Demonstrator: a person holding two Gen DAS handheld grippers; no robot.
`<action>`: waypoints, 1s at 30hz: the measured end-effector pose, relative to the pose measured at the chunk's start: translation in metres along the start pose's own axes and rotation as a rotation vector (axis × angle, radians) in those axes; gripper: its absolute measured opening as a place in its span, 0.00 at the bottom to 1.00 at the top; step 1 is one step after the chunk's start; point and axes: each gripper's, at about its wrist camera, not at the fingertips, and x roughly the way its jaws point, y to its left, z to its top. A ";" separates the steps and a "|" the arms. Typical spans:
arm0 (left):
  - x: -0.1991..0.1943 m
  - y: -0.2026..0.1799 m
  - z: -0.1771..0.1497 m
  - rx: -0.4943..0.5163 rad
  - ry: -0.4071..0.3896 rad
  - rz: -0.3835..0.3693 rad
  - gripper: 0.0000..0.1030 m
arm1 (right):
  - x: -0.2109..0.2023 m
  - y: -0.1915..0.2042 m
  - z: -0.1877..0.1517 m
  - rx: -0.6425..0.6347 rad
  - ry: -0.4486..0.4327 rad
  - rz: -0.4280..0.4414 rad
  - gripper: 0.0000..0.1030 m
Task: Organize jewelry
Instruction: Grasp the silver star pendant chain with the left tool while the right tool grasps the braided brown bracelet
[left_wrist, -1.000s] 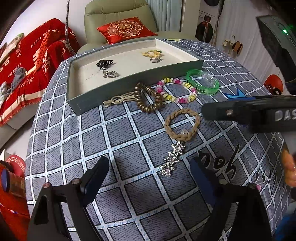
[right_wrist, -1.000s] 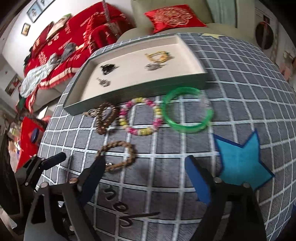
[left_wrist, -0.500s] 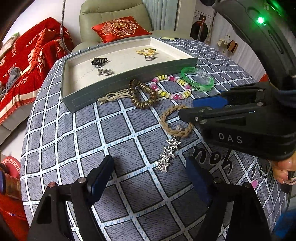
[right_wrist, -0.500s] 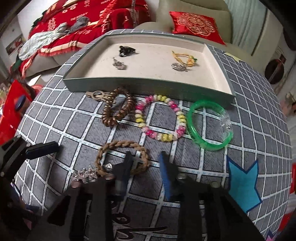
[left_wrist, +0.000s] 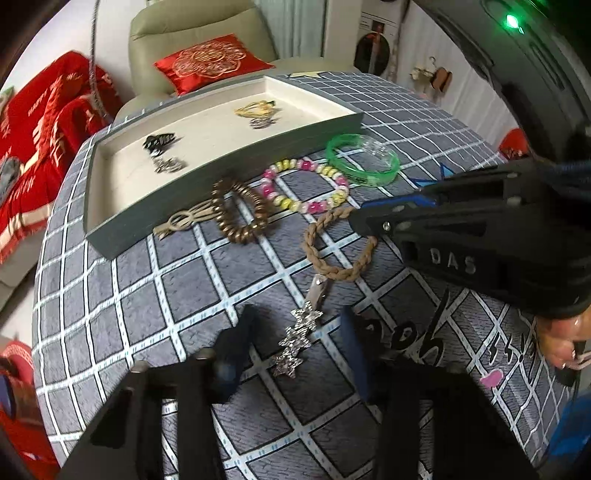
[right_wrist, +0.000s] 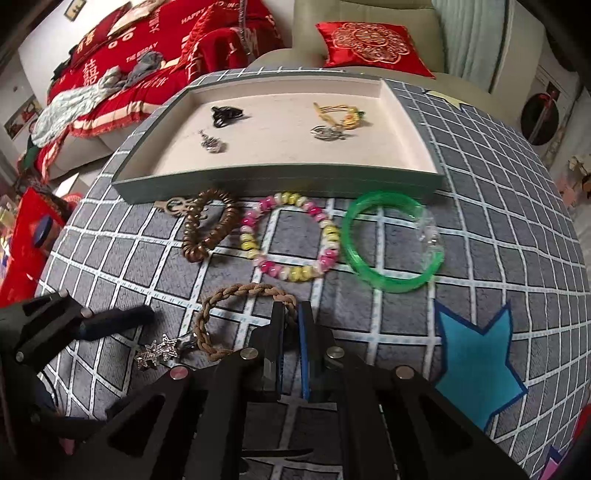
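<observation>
A silver star hair clip (left_wrist: 299, 339) lies on the checked tablecloth between the fingers of my left gripper (left_wrist: 295, 332). Its jaws are closing, with a gap on each side of the clip. My right gripper (right_wrist: 291, 314) is shut on the near side of a brown braided bracelet (right_wrist: 236, 295), which lies flat on the cloth. From the left wrist view the right gripper (left_wrist: 360, 221) reaches in from the right onto the braid (left_wrist: 332, 271). Behind stands the grey tray (right_wrist: 277, 182) with a cream lining; it holds a black claw clip (right_wrist: 225, 112) and a yellow cord piece (right_wrist: 340, 114).
In front of the tray lie a brown coil hair tie (right_wrist: 207, 229), a pink and yellow bead bracelet (right_wrist: 291, 236), a green bangle (right_wrist: 391, 243) and a beige clip (right_wrist: 175, 205). A sofa with a red cushion (right_wrist: 369, 40) is behind the table. The table's edge falls away at left.
The right gripper has come down and shut on the braided bracelet. The left gripper has shifted over the star clip, and its fingers have drawn closer together.
</observation>
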 end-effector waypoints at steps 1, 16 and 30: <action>0.000 -0.001 0.001 0.003 0.002 -0.007 0.36 | -0.002 -0.002 -0.001 0.007 -0.003 0.001 0.07; -0.029 0.018 0.001 -0.115 -0.080 -0.056 0.32 | -0.041 -0.018 0.002 0.054 -0.077 0.035 0.07; -0.065 0.052 0.035 -0.197 -0.205 -0.038 0.32 | -0.071 -0.019 0.036 0.105 -0.176 0.094 0.07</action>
